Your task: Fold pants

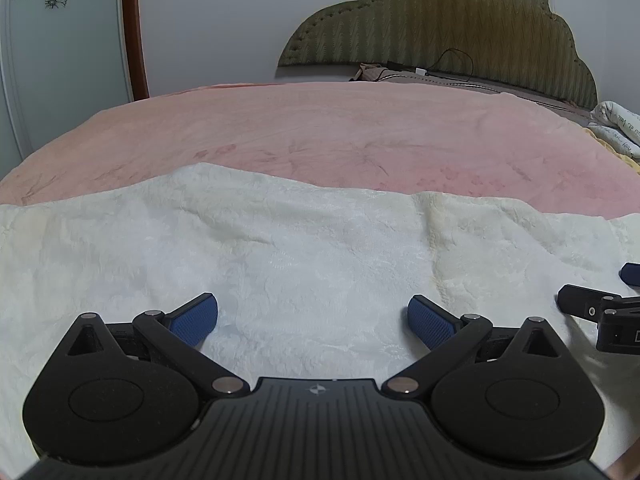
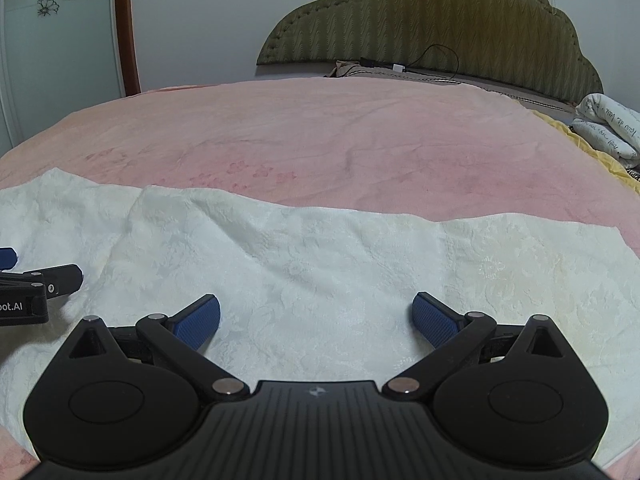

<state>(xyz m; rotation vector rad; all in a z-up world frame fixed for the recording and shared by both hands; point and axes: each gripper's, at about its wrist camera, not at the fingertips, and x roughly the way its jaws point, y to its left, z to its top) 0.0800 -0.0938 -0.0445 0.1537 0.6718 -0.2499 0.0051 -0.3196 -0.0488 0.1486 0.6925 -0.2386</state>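
Observation:
White textured pants (image 1: 304, 240) lie spread flat across the near part of a pink bed, wrinkled, with a raised fold near the middle. In the right wrist view the same pants (image 2: 320, 256) reach to the right, ending at a corner. My left gripper (image 1: 313, 322) hovers just above the cloth, open, its blue pads wide apart with nothing between them. My right gripper (image 2: 316, 322) is also open over the cloth, empty. Each gripper shows at the edge of the other's view: the right gripper (image 1: 600, 312) and the left gripper (image 2: 36, 284), side by side.
The pink blanket (image 1: 320, 136) covers the bed beyond the pants. A green padded headboard (image 1: 448, 24) stands at the back with a black cable (image 1: 448, 64) below it. Folded printed bedding (image 2: 608, 128) lies at the far right. A wardrobe door (image 1: 60, 40) stands at the left.

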